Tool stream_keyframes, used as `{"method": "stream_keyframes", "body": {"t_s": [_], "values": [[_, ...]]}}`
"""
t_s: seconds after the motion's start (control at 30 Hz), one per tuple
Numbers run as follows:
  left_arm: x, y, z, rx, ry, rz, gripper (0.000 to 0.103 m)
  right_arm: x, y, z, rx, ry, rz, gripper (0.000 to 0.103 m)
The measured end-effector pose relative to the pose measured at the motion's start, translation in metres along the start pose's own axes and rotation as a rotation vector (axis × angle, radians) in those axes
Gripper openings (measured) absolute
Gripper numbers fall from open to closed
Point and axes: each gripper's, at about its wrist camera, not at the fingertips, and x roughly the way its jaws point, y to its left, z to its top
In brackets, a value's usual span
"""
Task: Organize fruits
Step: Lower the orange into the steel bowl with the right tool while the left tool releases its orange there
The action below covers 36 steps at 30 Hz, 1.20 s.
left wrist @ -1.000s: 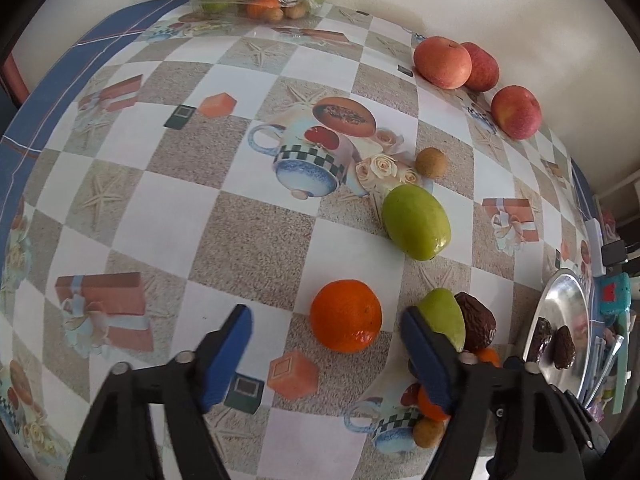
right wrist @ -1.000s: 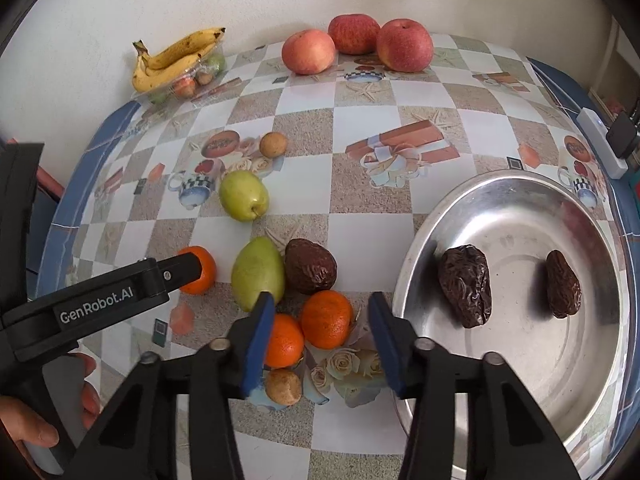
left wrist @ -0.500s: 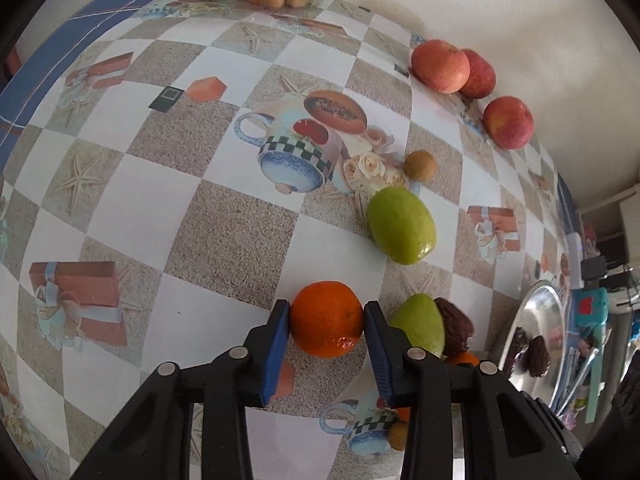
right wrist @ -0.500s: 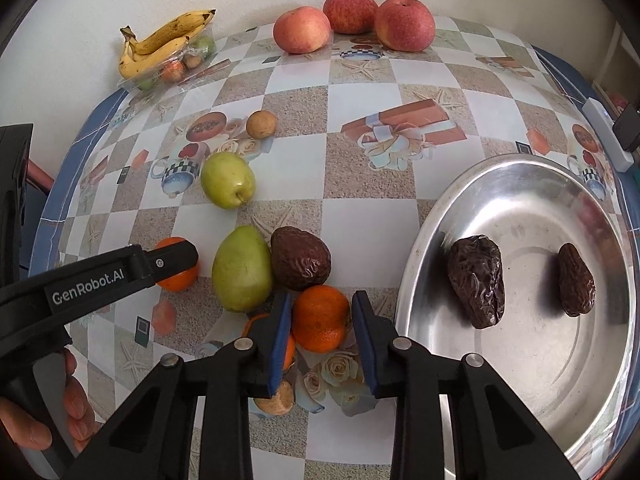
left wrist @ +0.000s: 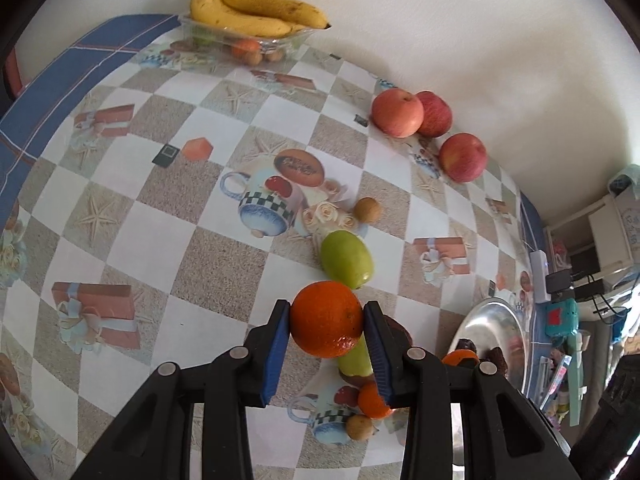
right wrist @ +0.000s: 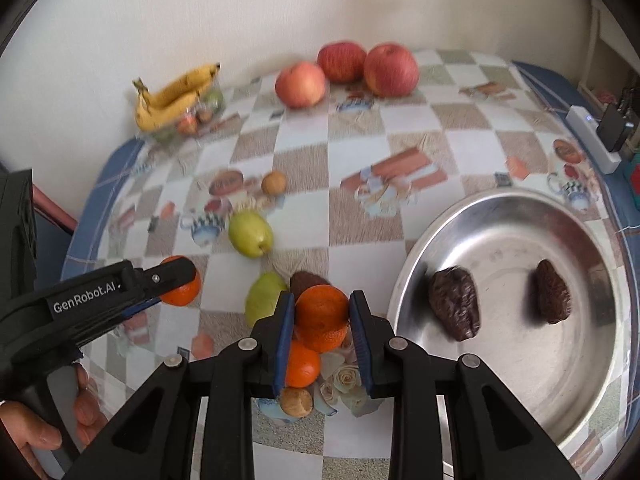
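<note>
- The left gripper (left wrist: 326, 320) has its jaws pinching an orange (left wrist: 326, 318); it looks lifted off the tabletop (left wrist: 208, 264), though how high is hard to tell.
- The right gripper (right wrist: 322, 314) has its jaws pinching a second orange (right wrist: 322, 312), held above the cluster at the near edge.
- Under the right gripper a third orange (right wrist: 302, 364) lies on the tabletop, with a small brown fruit (right wrist: 296, 402) just beside it.
- A pear (right wrist: 262, 304) and a dark date (right wrist: 306, 282) sit touching or nearly so, just behind the held orange.
- A green apple (right wrist: 250, 234) lies alone further back, with a second small brown fruit (right wrist: 274, 182) beyond it.
- The steel plate (right wrist: 600, 380) holds two dates (right wrist: 454, 304), well apart from each other.
- Three red apples (right wrist: 346, 68) are grouped by the wall, and the bananas (right wrist: 172, 94) rest on a clear tray (left wrist: 298, 38) holding a few small fruits.
- Judged from this layout, sorting is partly done: dates on the plate, apples together, bananas on the tray.
- Left to do, it seems: place the two held oranges, then deal with the third orange, the loose date, the pear, the green apple and the small brown fruits.
- Where the oranges belong cannot be read from the pictures; no orange group exists yet.
</note>
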Motion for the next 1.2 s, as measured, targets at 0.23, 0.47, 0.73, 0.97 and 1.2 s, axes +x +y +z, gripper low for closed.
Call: {"method": "stream_keyframes", "body": {"t_s": [0.23, 0.47, 0.73, 0.97, 1.2], "values": [[0.001, -0.023, -0.011, 0.062, 0.009, -0.013, 0.04, -0.008, -0.015, 0.003, 0.039, -0.012, -0.044, 0.029], [0.007, -0.065, -0.037, 0.186, 0.029, -0.035, 0.04, -0.026, -0.061, 0.001, 0.145, -0.03, -0.134, 0.029], [0.027, -0.126, -0.085, 0.381, 0.111, -0.085, 0.04, -0.046, -0.113, -0.006, 0.263, -0.053, -0.214, 0.029], [0.042, -0.15, -0.112, 0.482, 0.165, -0.084, 0.041, -0.053, -0.133, -0.011, 0.304, -0.053, -0.232, 0.03], [0.042, -0.142, -0.106, 0.453, 0.166, -0.08, 0.051, -0.048, -0.132, -0.013, 0.3, -0.026, -0.23, 0.03]]}}
